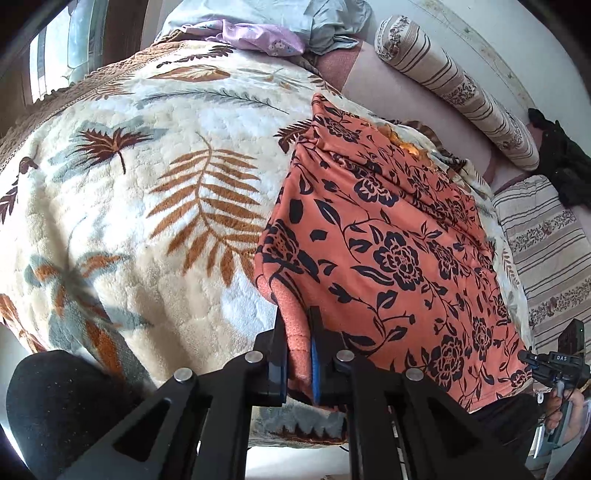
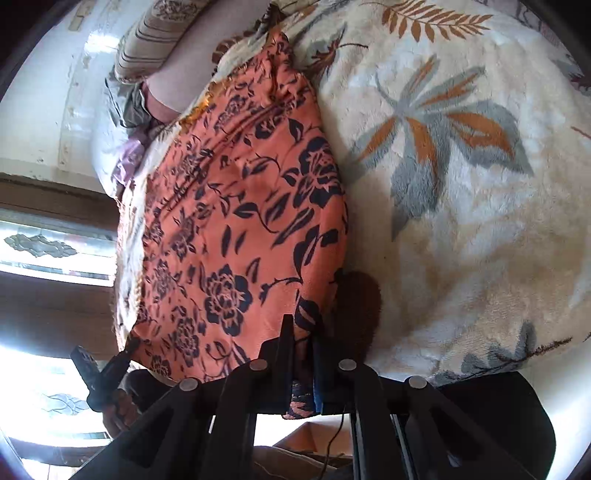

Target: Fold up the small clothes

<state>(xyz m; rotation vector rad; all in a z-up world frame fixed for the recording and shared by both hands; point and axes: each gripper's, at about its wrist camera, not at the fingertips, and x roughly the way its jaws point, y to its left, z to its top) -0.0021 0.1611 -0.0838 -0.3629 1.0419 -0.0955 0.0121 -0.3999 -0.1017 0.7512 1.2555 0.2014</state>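
An orange garment with a black flower print lies spread flat on the plush leaf-patterned blanket. My left gripper is shut on its near left corner, where the plain orange inside of the cloth shows. In the right wrist view the same garment lies left of centre on the blanket. My right gripper is shut on its near right corner. The right gripper also shows at the far right of the left wrist view. The left gripper shows at the lower left of the right wrist view.
Striped bolster pillows lie along the wall at the bed's far side. A pile of lilac and pale blue clothes sits at the far end. A dark garment lies at the right. A window is beyond the bed.
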